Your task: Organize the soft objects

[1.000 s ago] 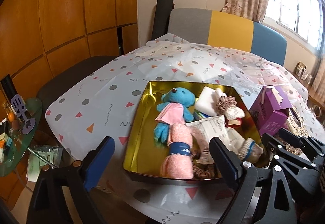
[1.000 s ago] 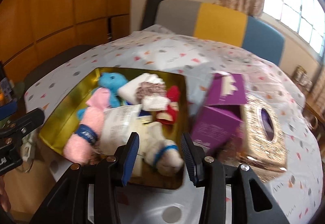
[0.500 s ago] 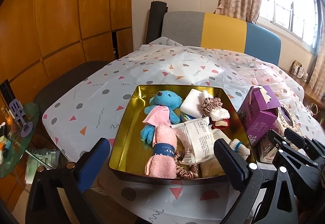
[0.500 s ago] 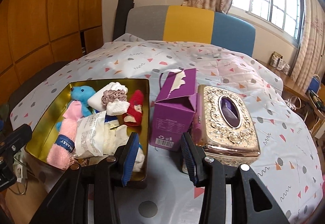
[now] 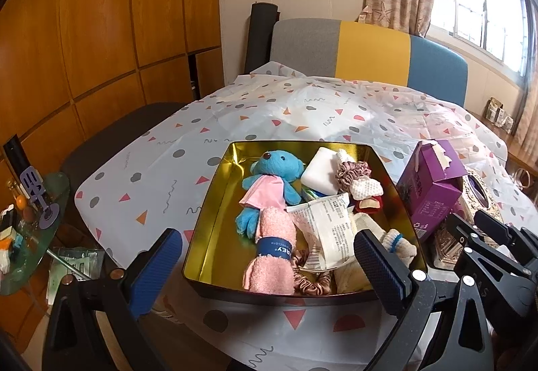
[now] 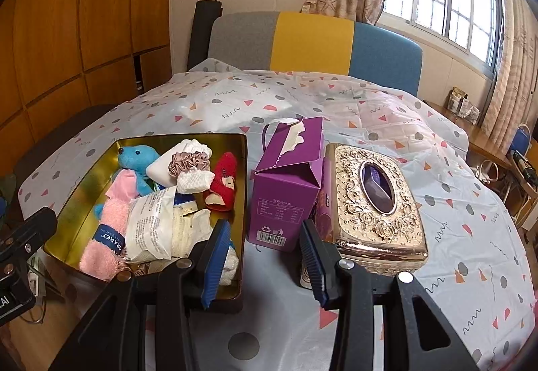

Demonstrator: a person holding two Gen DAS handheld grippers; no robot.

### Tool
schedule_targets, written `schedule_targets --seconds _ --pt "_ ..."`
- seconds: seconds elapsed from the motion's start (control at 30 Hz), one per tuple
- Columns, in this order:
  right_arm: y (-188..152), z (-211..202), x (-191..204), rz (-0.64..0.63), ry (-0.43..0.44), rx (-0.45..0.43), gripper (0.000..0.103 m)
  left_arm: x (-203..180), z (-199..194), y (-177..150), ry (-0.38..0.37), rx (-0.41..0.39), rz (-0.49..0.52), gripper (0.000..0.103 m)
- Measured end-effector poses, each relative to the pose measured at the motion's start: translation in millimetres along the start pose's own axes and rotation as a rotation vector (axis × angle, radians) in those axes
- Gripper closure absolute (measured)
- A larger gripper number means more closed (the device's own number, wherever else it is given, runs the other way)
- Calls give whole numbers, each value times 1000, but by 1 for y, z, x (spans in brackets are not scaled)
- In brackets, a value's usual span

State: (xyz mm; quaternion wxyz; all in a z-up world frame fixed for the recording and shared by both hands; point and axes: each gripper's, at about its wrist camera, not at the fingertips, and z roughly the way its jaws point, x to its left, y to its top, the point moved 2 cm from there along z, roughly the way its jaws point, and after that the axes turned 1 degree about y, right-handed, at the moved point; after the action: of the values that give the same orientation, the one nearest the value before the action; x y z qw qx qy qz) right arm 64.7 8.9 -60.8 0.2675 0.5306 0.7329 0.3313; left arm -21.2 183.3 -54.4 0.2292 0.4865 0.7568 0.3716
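The soft items are packed in a gold tin tray [image 5: 215, 209] set near the front-left edge of the tabletop [image 6: 437, 203], which is covered w/ a white cloth printed w/ dots and triangles. At the tray's back left a blue plush bear [image 5: 272, 176] in a pink top is laid; below it a rolled pink towel [image 5: 272, 246] w/ a navy band is seen, and a pink satin scrunchie [image 5: 311, 280] is tucked at the front wall. A crinkled plastic packet [image 5: 331, 230] lies across the middle. Toward the back right a white foam block [image 5: 319, 171], a mauve scrunchie [image 5: 351, 171] and a white knit piece [image 5: 366, 188] are stacked touching; a red plush toy [image 6: 223, 182] is propped beside them against the right wall. A white sock w/ a blue stripe [image 5: 398, 245] sits at the front right corner.

Just right of the tray a torn-open purple carton [image 6: 289, 182] stands upright, touching an ornate gold tissue box [image 6: 373, 203].

The left claw [image 5: 265, 266] is held wide open before the tray's front wall, nothing gripped; its jaws have just been opening. The right claw [image 6: 265, 256] is held partly open, empty, in front of the carton.
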Motion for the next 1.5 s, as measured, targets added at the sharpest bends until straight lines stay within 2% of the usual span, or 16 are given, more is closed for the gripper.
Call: schedule_targets --seconds 0.43,1.5 --pt "-1 2 3 -8 3 8 60 2 2 -1 22 2 -2 0" --pt "-5 4 4 -15 5 20 60 3 1 -3 17 6 -13 0"
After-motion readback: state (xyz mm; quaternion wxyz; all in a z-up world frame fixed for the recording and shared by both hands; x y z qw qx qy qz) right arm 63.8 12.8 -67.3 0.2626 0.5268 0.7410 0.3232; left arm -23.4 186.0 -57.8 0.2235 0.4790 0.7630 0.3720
